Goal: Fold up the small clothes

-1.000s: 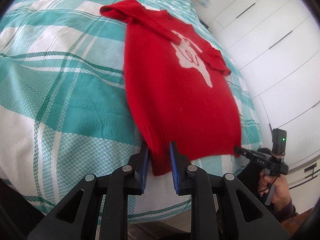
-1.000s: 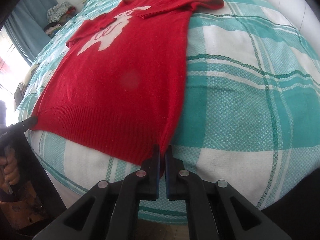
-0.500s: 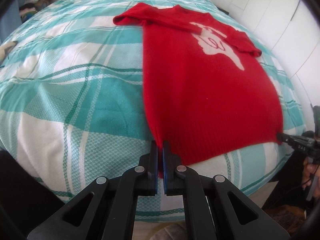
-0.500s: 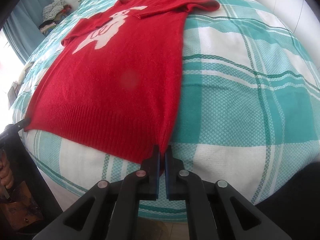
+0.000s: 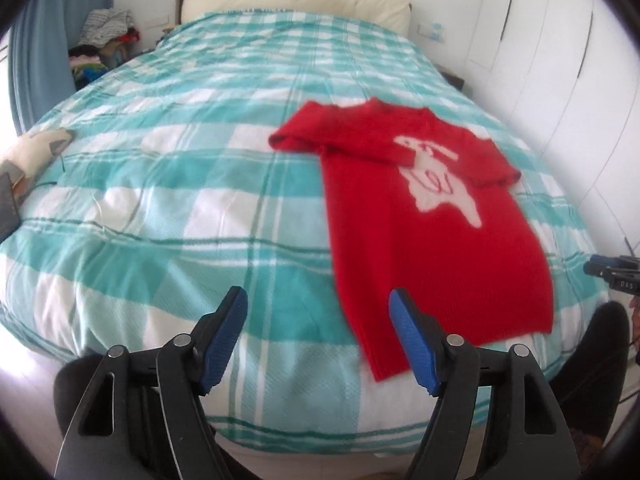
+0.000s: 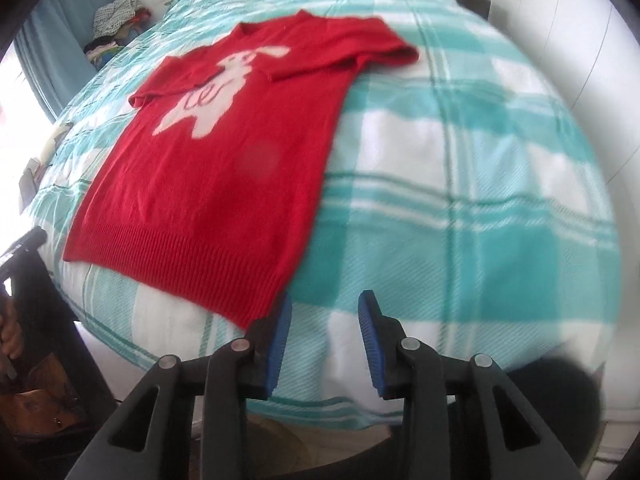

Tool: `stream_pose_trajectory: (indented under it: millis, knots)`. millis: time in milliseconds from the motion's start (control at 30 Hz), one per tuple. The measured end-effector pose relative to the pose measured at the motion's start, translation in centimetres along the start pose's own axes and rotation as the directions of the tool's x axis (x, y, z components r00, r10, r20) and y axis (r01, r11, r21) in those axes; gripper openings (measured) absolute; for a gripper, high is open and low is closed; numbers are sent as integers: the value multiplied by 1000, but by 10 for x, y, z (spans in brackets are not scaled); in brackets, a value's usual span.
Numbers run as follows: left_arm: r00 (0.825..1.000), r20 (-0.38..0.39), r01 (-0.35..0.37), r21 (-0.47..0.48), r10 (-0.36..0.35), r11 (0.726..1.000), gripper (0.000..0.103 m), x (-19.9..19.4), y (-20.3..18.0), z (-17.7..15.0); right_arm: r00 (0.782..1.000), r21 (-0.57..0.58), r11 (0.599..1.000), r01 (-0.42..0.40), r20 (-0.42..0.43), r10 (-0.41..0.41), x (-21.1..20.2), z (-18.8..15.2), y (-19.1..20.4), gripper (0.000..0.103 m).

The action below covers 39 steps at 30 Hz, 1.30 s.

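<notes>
A small red knitted sweater [image 5: 432, 236] with a white animal motif lies flat on the bed, both sleeves folded in over its chest, hem towards me. It also shows in the right wrist view [image 6: 224, 184]. My left gripper [image 5: 318, 300] is open and empty, raised above the bed just left of the hem's left corner. My right gripper [image 6: 324, 308] is open and empty, just right of the hem's right corner [image 6: 260, 304]. Each gripper's tip shows at the edge of the other view.
The bed has a teal and white checked cover [image 5: 180, 184] and a cream headboard [image 5: 296, 0]. White wardrobe doors [image 5: 560, 60] stand on the right. A pile of clothes [image 5: 104, 40] sits by the blue curtain. A cushion [image 5: 32, 152] lies at the bed's left edge.
Both grippers were shut on the sweater's hem corners; they have let go, opened wide and pulled back and up. The sweater now lies flat.
</notes>
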<state>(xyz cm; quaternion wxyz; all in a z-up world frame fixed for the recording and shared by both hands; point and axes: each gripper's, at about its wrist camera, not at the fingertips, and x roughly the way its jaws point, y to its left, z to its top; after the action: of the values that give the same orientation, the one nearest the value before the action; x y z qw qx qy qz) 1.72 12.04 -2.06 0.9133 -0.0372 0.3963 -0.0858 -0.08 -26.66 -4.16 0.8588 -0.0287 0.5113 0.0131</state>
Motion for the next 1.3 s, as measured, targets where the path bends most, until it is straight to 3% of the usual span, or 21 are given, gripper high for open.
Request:
stream_pose_trajectory:
  millis: [67, 100, 133, 233, 300, 367, 433, 500, 533, 600, 667, 767, 900, 1000, 1167, 1233, 1300]
  knots:
    - [994, 107, -1, -28, 4, 1000, 88, 2, 0, 21, 988, -97, 989, 114, 111, -103, -12, 38, 4, 45]
    - [986, 165, 7, -40, 0, 999, 91, 6, -1, 29, 980, -144, 980, 141, 162, -117, -12, 57, 11, 50]
    - [976, 217, 15, -55, -3, 998, 92, 12, -2, 33, 977, -193, 972, 134, 188, -97, -7, 76, 20, 57]
    - [957, 291, 34, -116, 1, 993, 92, 41, 0, 31, 980, -326, 945, 6, 190, 60, 35, 124, 52, 58]
    - [965, 264, 23, -129, 12, 991, 92, 61, 4, 20, 981, -395, 918, -46, 153, 115, 75, 146, 72, 58]
    - [985, 170, -15, -127, 36, 992, 91, 77, 9, 15, 987, -440, 897, -36, 125, 100, 113, 158, 89, 58]
    - [988, 146, -25, -138, 45, 990, 91, 80, 15, 11, 991, -450, 893, -18, 111, 76, 145, 165, 96, 57]
    - [987, 155, -23, -166, 49, 986, 91, 80, 21, 13, 992, -410, 912, -25, 100, 72, 170, 173, 91, 53]
    - [986, 158, -22, -183, 51, 983, 91, 80, 24, 13, 993, -371, 927, -52, 78, 87, 179, 176, 84, 34]
    - [988, 147, -10, -216, 42, 976, 91, 83, 30, 13, 991, -261, 963, -71, 92, 98, 176, 182, 61, 9]
    - [992, 126, 7, -248, 25, 969, 91, 87, 35, 11, 976, -111, 986, -120, 170, 138, 151, 184, 21, 8]
    - [994, 105, 16, -292, 15, 956, 91, 91, 42, 9, 948, 148, 980, -132, 306, 81, 105, 171, -68, 8]
    - [994, 102, 9, -330, 26, 944, 91, 94, 47, 7, 917, 489, 868, -89, 381, -121, 56, 122, -191, 8]
    - [995, 93, 0, -343, 34, 939, 91, 97, 50, 5, 915, 653, 751, -103, 357, -186, 46, 79, -251, 9]
    - [996, 75, -13, -354, 42, 935, 91, 101, 52, 2, 933, 767, 628, -131, 309, -182, 60, 34, -281, 8]
    - [996, 67, -23, -354, 50, 935, 91, 102, 53, 0, 934, 787, 589, -184, 327, -146, 70, 19, -284, 9]
    - [997, 64, -26, -358, 52, 933, 91, 102, 55, -1, 932, 811, 523, -264, 353, -77, 81, 9, -291, 9]
